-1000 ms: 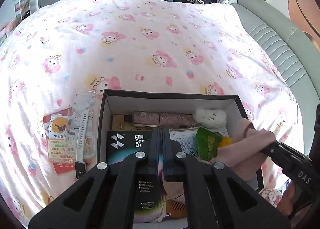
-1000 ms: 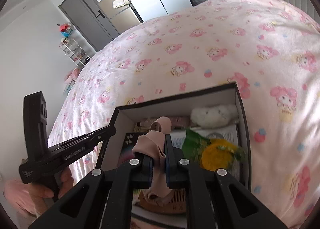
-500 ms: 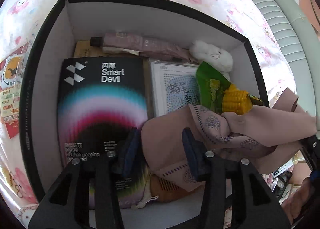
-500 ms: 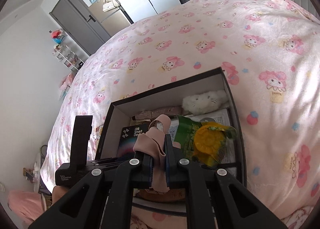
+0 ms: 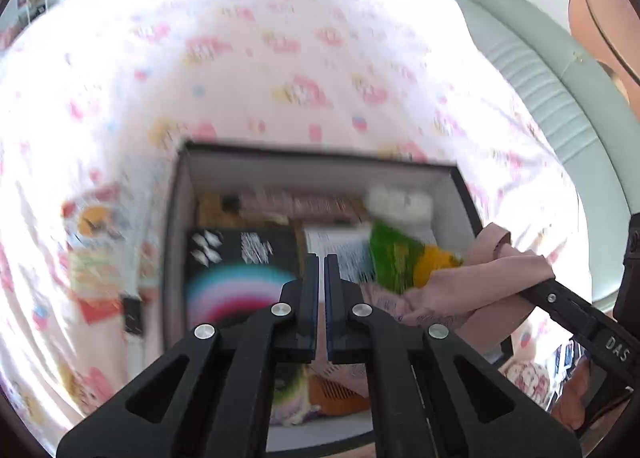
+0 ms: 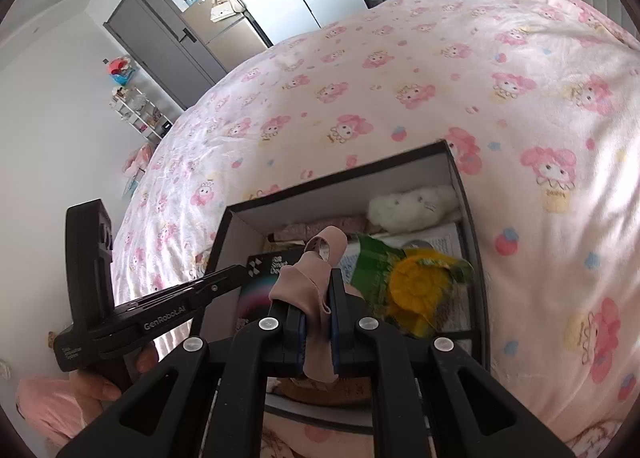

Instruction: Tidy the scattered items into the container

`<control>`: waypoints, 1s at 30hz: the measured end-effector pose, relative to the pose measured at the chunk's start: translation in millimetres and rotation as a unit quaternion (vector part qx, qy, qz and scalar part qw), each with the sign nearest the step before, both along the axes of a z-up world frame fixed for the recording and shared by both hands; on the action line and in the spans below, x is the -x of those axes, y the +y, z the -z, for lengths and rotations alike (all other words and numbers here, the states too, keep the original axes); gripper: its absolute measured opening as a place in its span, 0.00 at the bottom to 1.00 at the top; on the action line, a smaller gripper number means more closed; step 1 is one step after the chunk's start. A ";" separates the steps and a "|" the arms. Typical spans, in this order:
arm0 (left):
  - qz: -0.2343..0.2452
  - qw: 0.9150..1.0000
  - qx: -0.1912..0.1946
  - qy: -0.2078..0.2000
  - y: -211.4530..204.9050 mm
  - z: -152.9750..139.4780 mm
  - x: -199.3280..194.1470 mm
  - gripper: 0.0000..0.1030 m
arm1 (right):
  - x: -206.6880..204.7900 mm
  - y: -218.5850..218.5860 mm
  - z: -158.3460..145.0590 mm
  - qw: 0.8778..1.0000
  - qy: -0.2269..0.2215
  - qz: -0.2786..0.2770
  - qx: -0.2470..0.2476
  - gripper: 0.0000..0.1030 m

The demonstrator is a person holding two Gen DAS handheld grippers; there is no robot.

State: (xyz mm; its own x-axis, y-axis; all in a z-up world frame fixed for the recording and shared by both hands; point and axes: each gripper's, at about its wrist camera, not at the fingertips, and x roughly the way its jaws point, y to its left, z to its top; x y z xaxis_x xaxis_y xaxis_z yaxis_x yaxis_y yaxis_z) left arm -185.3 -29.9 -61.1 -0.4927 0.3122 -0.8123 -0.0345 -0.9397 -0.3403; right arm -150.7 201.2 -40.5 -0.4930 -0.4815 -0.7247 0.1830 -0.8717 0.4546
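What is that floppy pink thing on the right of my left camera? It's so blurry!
Observer: A pink cloth. The right gripper is shut on it, over the box.
Operator: Who holds my gripper?
Observer: A hand grips the handle of the left gripper, beside the box.
Operator: What's by the wall?
Observer: A white shelf with small toys on it, past the bed's far end.

White walls (image 6: pixel 48 105), grey door (image 6: pixel 160 41), pink-print bed (image 6: pixel 440 69), padded headboard (image 5: pixel 560 97)
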 end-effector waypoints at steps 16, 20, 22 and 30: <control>-0.022 0.995 -0.056 -0.085 -27.6 70.9 22.0 0.25 | 47.7 -98.7 -51.6 0.991 0.059 -0.118 -0.014 0.07; -0.021 0.995 -0.063 -0.071 -35.4 70.9 21.0 0.32 | 44.2 -103.6 -53.0 0.989 0.086 -0.120 -0.007 0.07; -0.015 0.995 -0.062 -0.071 -33.6 75.5 21.7 0.32 | 50.1 -99.3 -26.2 0.993 0.051 -0.101 -0.045 0.07; 0.006 0.997 -0.036 -0.061 -20.7 71.3 25.3 0.32 | 50.9 -40.9 49.0 0.990 -0.058 -0.015 -0.126 0.07</control>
State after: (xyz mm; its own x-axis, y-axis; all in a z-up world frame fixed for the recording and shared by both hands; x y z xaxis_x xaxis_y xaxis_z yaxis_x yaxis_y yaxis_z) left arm -210.6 -50.6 -132.4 -0.3869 0.3774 -0.8413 -0.0001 -0.9124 -0.4093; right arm -201.6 160.3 -89.5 -0.3875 -0.2917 -0.8745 0.1701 -0.9549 0.2432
